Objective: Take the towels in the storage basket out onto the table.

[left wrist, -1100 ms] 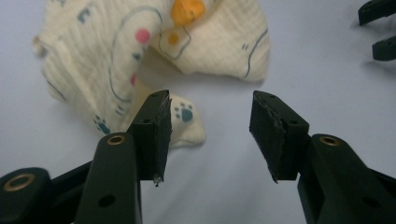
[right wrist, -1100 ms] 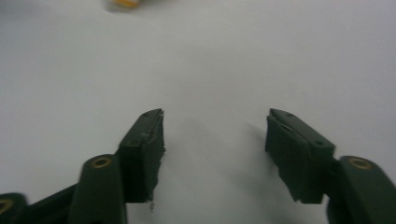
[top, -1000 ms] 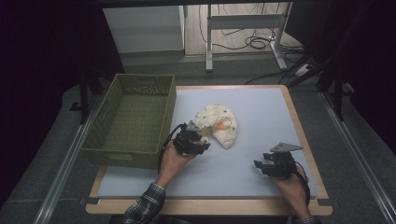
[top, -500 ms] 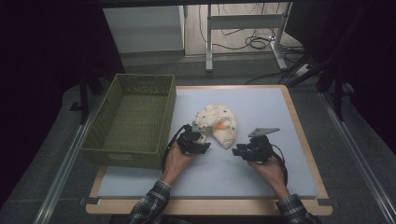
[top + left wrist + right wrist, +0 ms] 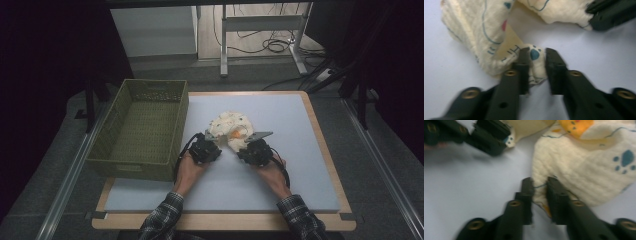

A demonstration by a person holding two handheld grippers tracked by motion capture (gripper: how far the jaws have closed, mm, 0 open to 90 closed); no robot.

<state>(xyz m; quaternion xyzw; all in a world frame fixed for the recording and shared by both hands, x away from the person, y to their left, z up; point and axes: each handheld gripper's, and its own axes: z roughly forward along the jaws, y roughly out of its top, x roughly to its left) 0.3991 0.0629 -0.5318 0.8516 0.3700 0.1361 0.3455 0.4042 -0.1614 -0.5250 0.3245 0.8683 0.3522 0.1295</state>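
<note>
- A green basket is sitting on the left part of the bench, with nothing showing inside it.
- The left gripper is lying low on the bench just right of the basket, at the near left edge of the cloth. Its fingers have just been closing and are now pinching a fold of the cream cloth with a blue paw print.
- The cloth is lying crumpled in the middle of the bench, cream with an orange patch.
- The right gripper is meeting the cloth's near right edge. Its fingers have just been closing too, and are pinching a thin edge of the fabric.
</note>
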